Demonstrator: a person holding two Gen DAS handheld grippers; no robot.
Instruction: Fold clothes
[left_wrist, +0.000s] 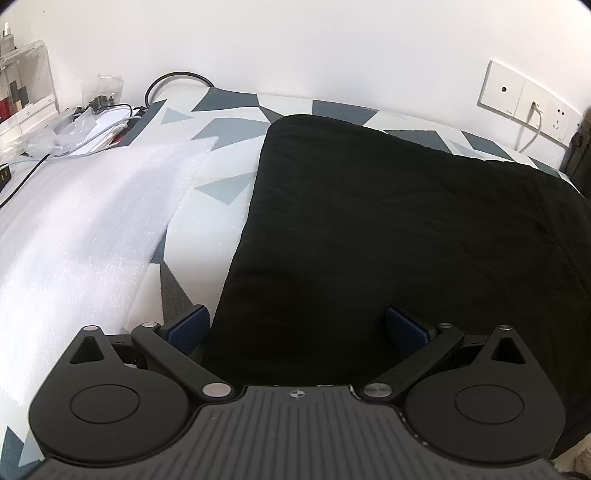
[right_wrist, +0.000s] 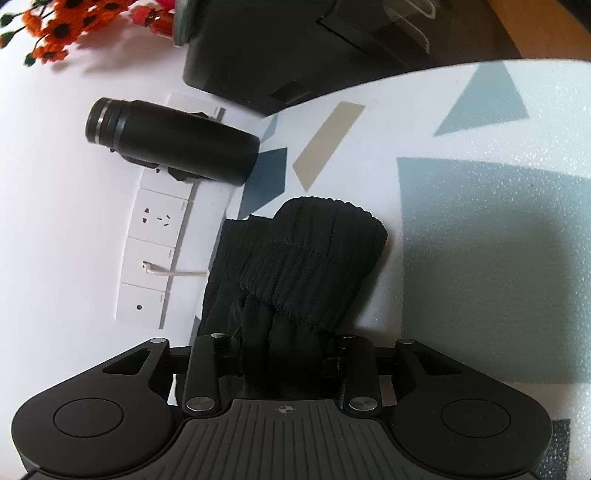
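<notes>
Over bed | left hand-held gripper (left_wrist: 297, 326) spread | right hand-held gripper (right_wrist: 284, 354) apparently pinching black garment (right_wrist: 306, 254)

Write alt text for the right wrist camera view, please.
The right hand-held gripper is shut on the ribbed cuff of a black garment, above a geometric-patterned cover. Behind it, a black flask in front of wall sockets.
</notes>
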